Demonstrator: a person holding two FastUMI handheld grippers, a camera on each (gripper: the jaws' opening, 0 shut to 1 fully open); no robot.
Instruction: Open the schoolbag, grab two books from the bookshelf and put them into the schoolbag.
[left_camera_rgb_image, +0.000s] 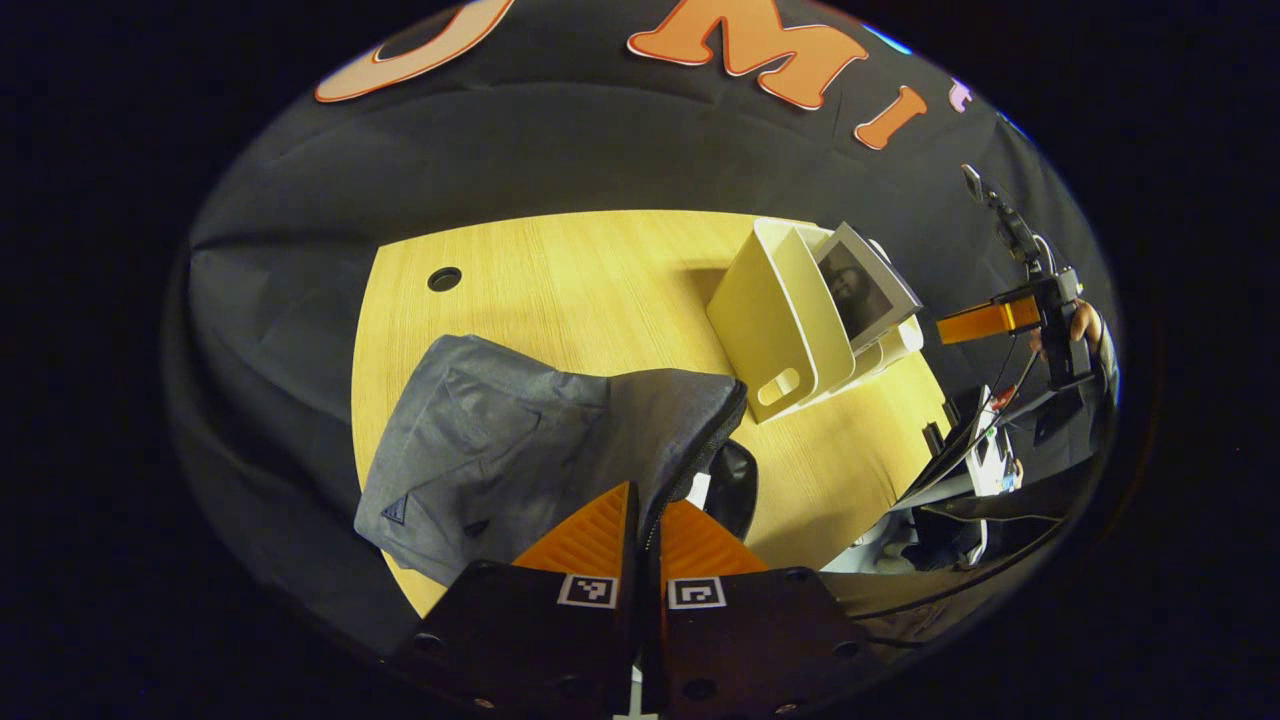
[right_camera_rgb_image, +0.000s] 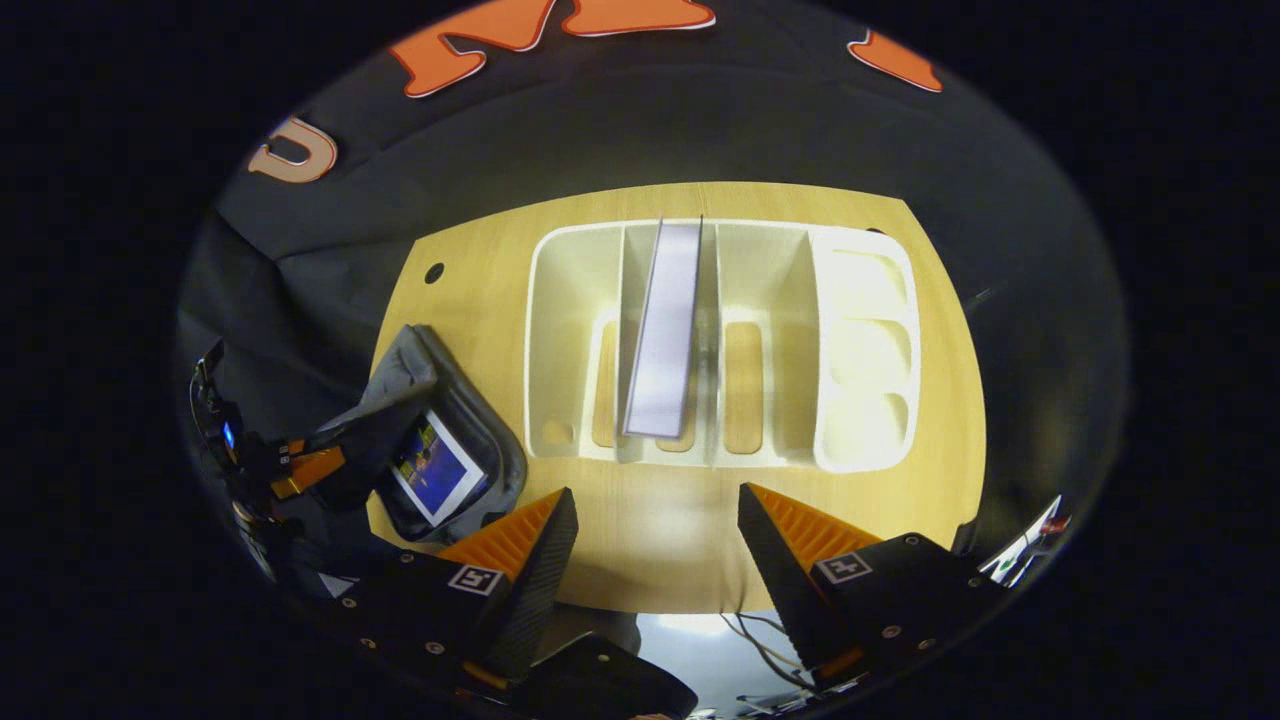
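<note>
Pale wooden counter (right_camera_rgb_image: 680, 540) is seen carrying a grey fabric schoolbag (left_camera_rgb_image: 520, 440), unzipped, with a blue-covered book (right_camera_rgb_image: 437, 468) lying inside it. A white plastic slotted bookshelf (right_camera_rgb_image: 860, 340) is placed beside the bag; one thin pale book (right_camera_rgb_image: 662, 330) is stood in a middle slot. Left hand-held gripper (left_camera_rgb_image: 648, 525) is pinched on the zipper edge. Right hand-held gripper (right_camera_rgb_image: 657, 525) is held wide apart, nothing gripped, facing the bookshelf.

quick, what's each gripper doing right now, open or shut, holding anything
Left gripper: shut on the schoolbag flap at its zipper edge.
Right gripper: open, holding nothing, above the table in front of the bookshelf.
</note>
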